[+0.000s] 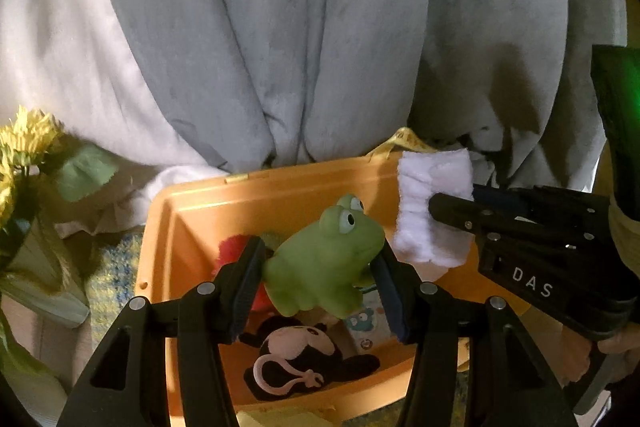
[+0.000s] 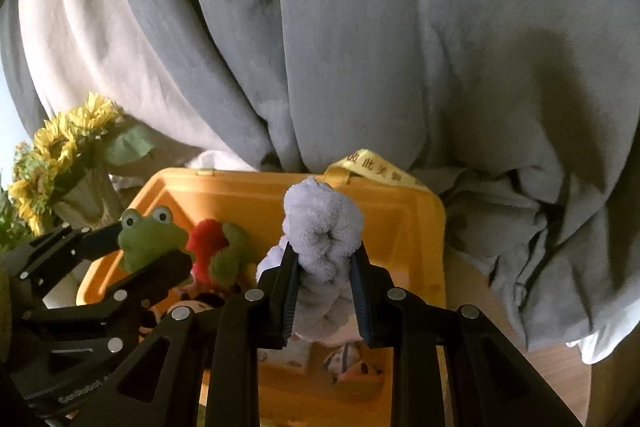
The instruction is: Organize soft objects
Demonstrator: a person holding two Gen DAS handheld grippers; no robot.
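- Both sets of fingers are clamped on toys: my left gripper (image 1: pixel 320 267) squeezes a green frog (image 1: pixel 324 259) by its flanks, and my right gripper (image 2: pixel 324 291) pinches a rolled white towel (image 2: pixel 324 227) around its middle.
- I hold each one above the open orange bin (image 1: pixel 192 203), so I judge that letting go would drop them straight in.
- Below the frog, inside the bin, lie a black-and-white mouse doll (image 1: pixel 304 351), a red and green plush (image 2: pixel 218 251) and a small patterned cloth (image 2: pixel 352 363); the sorting looks well along.
- Just past the bin's far rim, a yellow ribbon (image 2: pixel 372 167) with printed characters hangs over the edge.
- Left of the bin stands a bunch of yellow flowers (image 2: pixel 60 143).
- Behind everything, a grey blanket (image 1: pixel 280 27) hangs in heavy folds over a pale sheet (image 1: pixel 52 47); at the right a strip of wooden surface (image 2: pixel 480 291) shows under the bin.
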